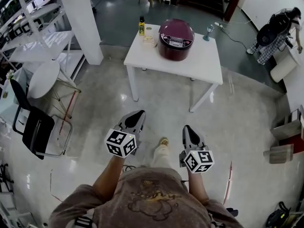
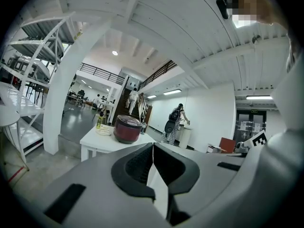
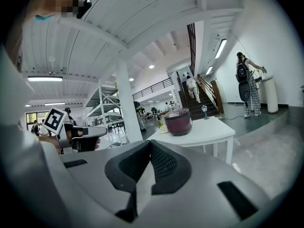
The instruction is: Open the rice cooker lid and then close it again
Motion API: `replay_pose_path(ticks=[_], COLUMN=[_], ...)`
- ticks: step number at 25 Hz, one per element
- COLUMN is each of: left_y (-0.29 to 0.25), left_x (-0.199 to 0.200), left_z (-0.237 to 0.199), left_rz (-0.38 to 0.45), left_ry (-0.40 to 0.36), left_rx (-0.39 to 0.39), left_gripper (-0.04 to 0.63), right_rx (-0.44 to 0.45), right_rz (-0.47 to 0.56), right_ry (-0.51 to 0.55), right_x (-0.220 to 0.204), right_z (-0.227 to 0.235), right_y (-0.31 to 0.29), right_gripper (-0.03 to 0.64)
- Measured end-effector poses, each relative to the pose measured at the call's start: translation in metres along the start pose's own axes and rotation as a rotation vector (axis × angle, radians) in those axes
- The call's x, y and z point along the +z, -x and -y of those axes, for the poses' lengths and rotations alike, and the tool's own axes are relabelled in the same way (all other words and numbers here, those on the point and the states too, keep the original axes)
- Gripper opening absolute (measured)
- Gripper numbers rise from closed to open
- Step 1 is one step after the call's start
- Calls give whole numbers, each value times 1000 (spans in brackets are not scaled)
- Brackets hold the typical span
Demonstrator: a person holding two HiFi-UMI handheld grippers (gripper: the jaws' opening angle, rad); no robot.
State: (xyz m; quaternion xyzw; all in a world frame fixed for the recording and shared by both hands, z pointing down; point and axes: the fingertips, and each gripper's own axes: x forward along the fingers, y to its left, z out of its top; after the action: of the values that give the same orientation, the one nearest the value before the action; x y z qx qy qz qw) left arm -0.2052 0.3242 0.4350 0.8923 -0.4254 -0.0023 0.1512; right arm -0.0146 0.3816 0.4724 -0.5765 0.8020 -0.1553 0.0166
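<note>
A dark red rice cooker (image 1: 176,38) with its lid down stands on a white table (image 1: 199,63) several steps ahead of me. It also shows small in the left gripper view (image 2: 127,128) and the right gripper view (image 3: 178,121). My left gripper (image 1: 138,115) and right gripper (image 1: 187,129) are held out over the floor, well short of the table. Both are shut, jaw tips touching, with nothing between them.
On the table are a yellow bottle (image 1: 141,26), a flat pale item (image 1: 149,40) and a small teal lamp (image 1: 208,32). A white pillar (image 1: 80,18), white shelving (image 1: 33,27), a black chair (image 1: 35,129) and a round table (image 1: 43,78) stand left. A person (image 1: 275,32) is at the far right.
</note>
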Motion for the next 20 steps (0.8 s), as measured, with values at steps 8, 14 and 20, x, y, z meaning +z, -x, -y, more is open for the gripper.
replay_pose_path(ticks=[8,14,20], left_y=[-53,-99,-148], left_x=[13,28,40], left_z=[-27,-43,-51], left_rz=[3,18,23], left_ry=[10,33,49], left_rx=[10,20,27], left_gripper=[23,23,23], right_rx=[19,34,45], right_rz=[-13,-23,-25], right_ry=[2,8,16], right_x=[14,30,51], right_z=[29,55,88], right_y=[-57,-97,-129], right_gripper=[2,2,2])
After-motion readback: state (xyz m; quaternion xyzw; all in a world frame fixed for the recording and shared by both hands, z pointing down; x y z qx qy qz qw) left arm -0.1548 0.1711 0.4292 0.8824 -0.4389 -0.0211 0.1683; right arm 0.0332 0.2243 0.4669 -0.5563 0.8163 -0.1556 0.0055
